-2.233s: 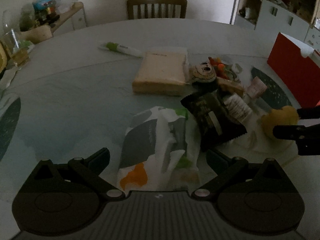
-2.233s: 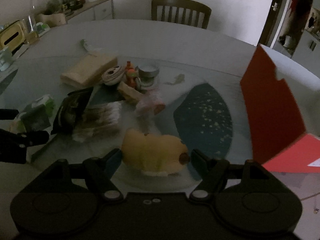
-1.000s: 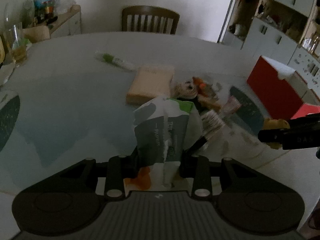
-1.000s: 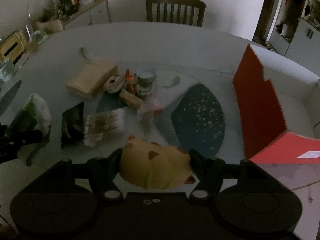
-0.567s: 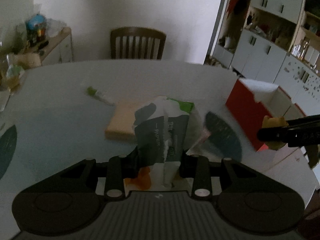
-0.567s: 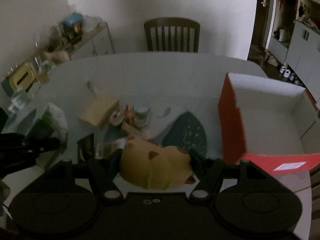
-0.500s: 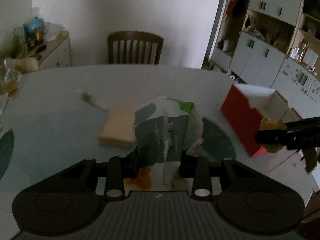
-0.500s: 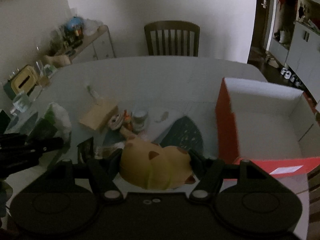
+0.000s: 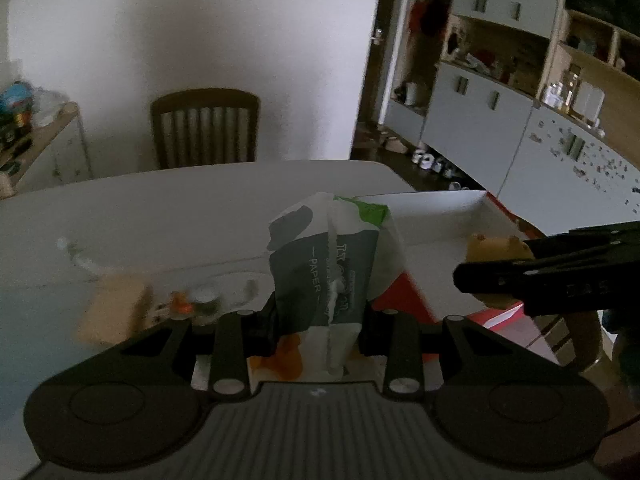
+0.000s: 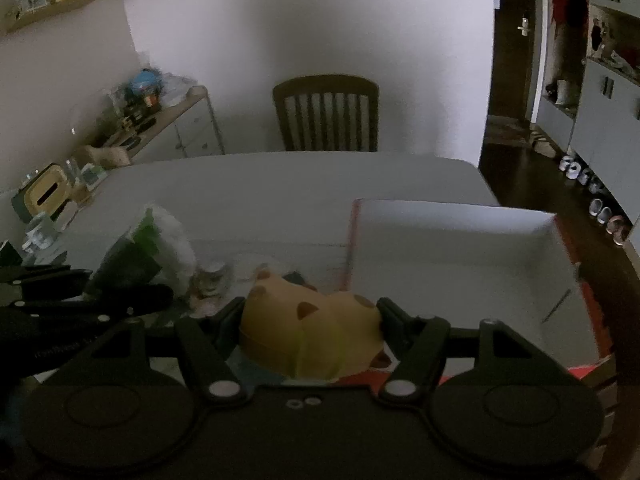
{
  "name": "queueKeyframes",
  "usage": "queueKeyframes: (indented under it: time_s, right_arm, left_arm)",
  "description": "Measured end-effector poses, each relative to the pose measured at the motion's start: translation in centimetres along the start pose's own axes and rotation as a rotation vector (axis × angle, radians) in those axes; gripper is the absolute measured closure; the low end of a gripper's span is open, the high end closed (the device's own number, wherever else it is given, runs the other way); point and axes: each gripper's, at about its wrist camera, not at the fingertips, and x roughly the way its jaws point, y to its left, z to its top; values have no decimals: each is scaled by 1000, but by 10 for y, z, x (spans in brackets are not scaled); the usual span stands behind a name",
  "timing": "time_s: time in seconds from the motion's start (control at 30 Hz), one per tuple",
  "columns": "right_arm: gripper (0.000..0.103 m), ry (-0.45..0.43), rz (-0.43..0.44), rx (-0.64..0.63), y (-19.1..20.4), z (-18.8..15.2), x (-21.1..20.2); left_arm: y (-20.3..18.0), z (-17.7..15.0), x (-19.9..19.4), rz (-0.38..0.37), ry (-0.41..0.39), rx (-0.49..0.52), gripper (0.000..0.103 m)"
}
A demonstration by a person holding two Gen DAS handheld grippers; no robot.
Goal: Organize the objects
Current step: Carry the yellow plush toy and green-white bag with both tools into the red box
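My left gripper (image 9: 320, 320) is shut on a white, grey and green paper packet (image 9: 332, 264) and holds it high above the table. My right gripper (image 10: 310, 320) is shut on a yellow plush toy (image 10: 308, 332) and holds it at the near left corner of the open red box (image 10: 460, 264) with a white inside. In the left wrist view the right gripper (image 9: 540, 276) with the toy (image 9: 492, 252) is at the right, over the box (image 9: 440, 220). In the right wrist view the left gripper (image 10: 80, 292) with the packet (image 10: 148, 248) is at the left.
Small items (image 9: 188, 300) and a tan block (image 9: 112, 312) lie on the grey table (image 9: 180, 208) below. A wooden chair (image 10: 326, 112) stands at the far side. A cluttered sideboard (image 10: 152, 120) is at the left, cabinets (image 9: 500, 120) at the right.
Both grippers closed on their objects, lifted them off the table and carried them right toward the red box. The box now fills more of both views.
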Motion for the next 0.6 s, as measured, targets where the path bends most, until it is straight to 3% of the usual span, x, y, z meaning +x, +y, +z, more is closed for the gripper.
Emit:
queueKeyframes:
  time_s: [0.33,0.6]
  right_arm:
    - [34,-14,-64,-9,-65,-3,0]
    - [34,17,-102,-21,-104,-3,17]
  left_arm:
    - [-77,30,56,-51,51,78,69]
    - [-110,44,108,-59,128,134,69]
